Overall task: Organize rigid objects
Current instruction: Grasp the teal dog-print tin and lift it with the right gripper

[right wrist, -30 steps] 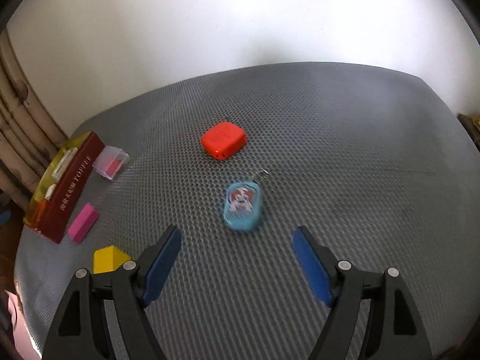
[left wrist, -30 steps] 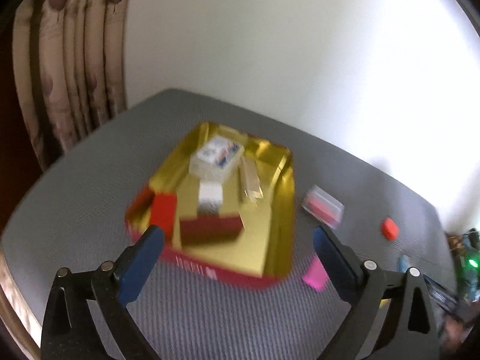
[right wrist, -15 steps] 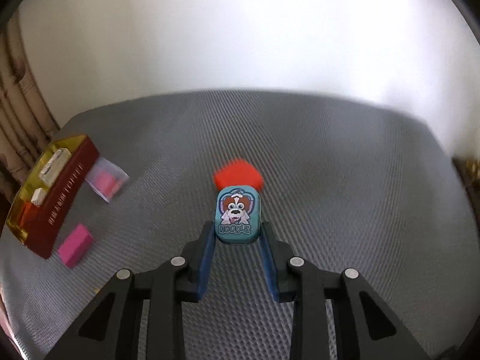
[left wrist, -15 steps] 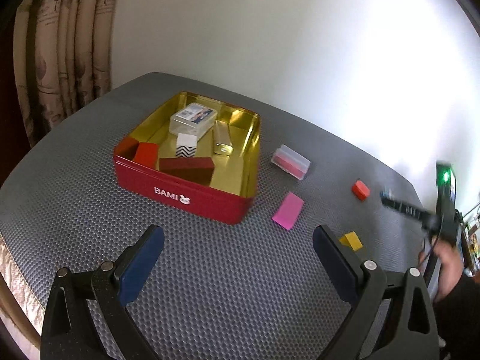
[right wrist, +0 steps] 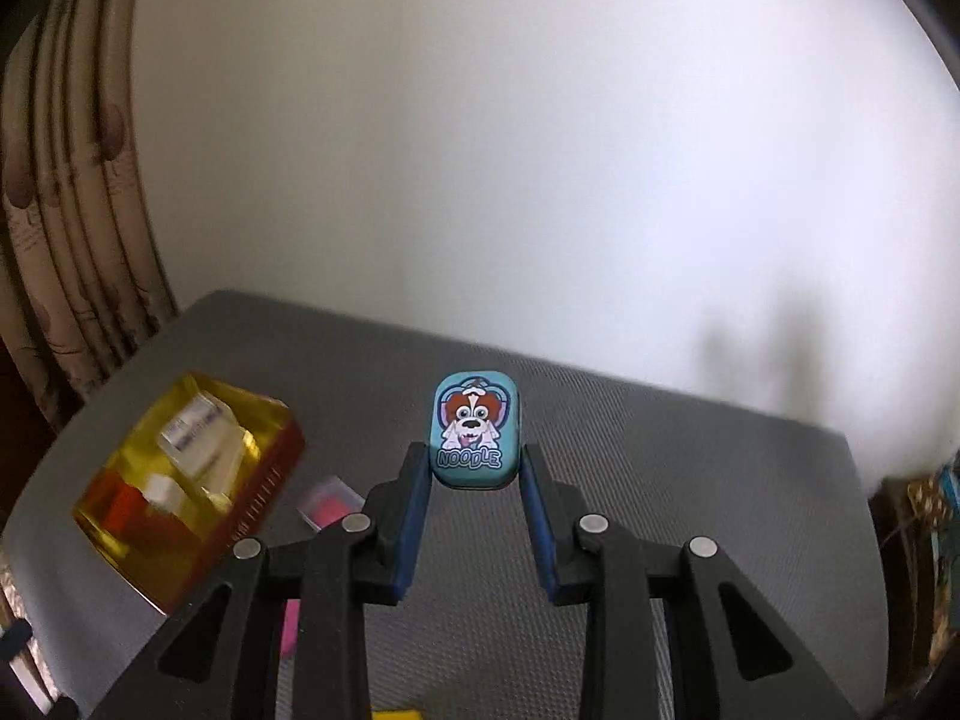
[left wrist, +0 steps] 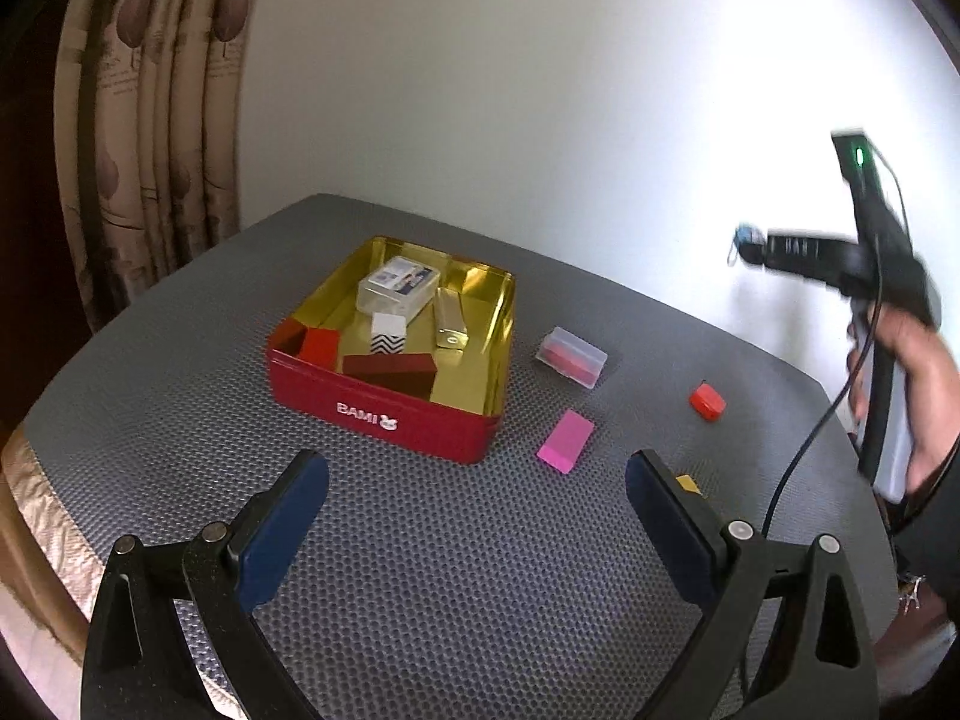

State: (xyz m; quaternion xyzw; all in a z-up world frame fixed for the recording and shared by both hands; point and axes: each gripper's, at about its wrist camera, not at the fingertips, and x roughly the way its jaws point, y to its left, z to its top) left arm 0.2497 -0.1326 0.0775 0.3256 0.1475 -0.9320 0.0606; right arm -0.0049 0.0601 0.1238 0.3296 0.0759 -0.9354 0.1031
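Between the blue pads of the right gripper (right wrist: 475, 462) sits a small blue tag (right wrist: 476, 431) with a cartoon dog and the word NOODLE; the pads press on its two sides and it is held up in the air above the grey table (right wrist: 690, 456). Nearest in the left wrist view, the left gripper (left wrist: 477, 480) stands wide apart with nothing between its fingers. Just past its right finger a yellow piece (left wrist: 687, 485) peeks out, and a pink block (left wrist: 566, 433) lies flat on the mat. Further away is a red tin (left wrist: 384, 414) with a gold inside, which contains several blocks and a clear case. Beside it to the right lie a clear box (left wrist: 572, 356) and a small red piece (left wrist: 707, 401). At the far right, a hand (left wrist: 918, 384) carries the right gripper high.
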